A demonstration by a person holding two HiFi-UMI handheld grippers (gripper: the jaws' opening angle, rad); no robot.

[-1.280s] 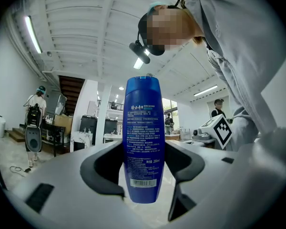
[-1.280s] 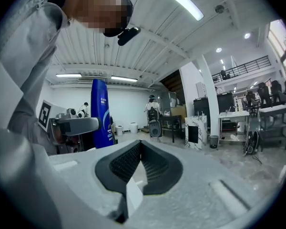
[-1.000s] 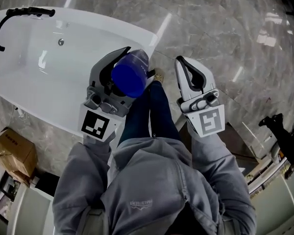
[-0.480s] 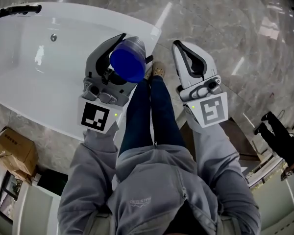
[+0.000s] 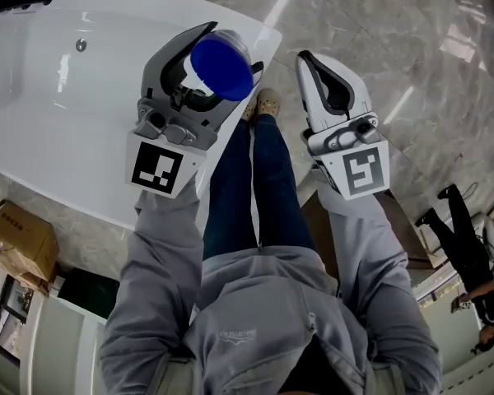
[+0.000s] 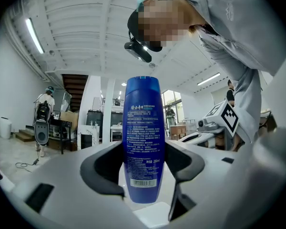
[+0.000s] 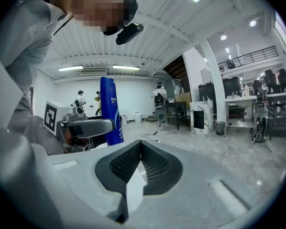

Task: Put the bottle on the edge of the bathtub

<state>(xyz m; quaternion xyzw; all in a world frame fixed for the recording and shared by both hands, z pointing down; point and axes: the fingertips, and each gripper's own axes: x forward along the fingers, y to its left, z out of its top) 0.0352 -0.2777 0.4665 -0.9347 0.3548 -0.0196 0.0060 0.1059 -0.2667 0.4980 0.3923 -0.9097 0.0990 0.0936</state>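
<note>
head view, looking steeply down. grey marble floor [image 5: 379,23], glossy, with streaks of light.

white bathtub [image 5: 41,122] at upper left, lying on a slant; a black fitting [image 5: 16,2] sits on its far rim. the tub's rounded near end lies just under the left tongs.

person in grey hoodie [image 5: 255,319] and dark blue trousers [image 5: 247,179], one set of tongs in each hand, arms stretched forward.

brown cardboard box [image 5: 16,241] on the floor at lower left, beside the tub's outer wall and apart from it.

left tongs [image 5: 235,46]: jaws wide, clamped on the blue bottle [image 5: 221,66]. in the left gripper view the bottle [image 6: 143,147] stands upright, with a dark pad pressed on each side and its printed label facing the camera. from above, the bottle sits over the tub's end rim. cannot tell whether its lower end touches the rim.

right tongs [image 5: 309,60]: jaws together, nothing between them; the right gripper view shows the ribbed pads [image 7: 148,163] meeting. held over the floor, just right of the tub's end and well apart from the bottle.

one shoe [image 5: 267,101] shows on the floor between the two sets of tongs.
</note>
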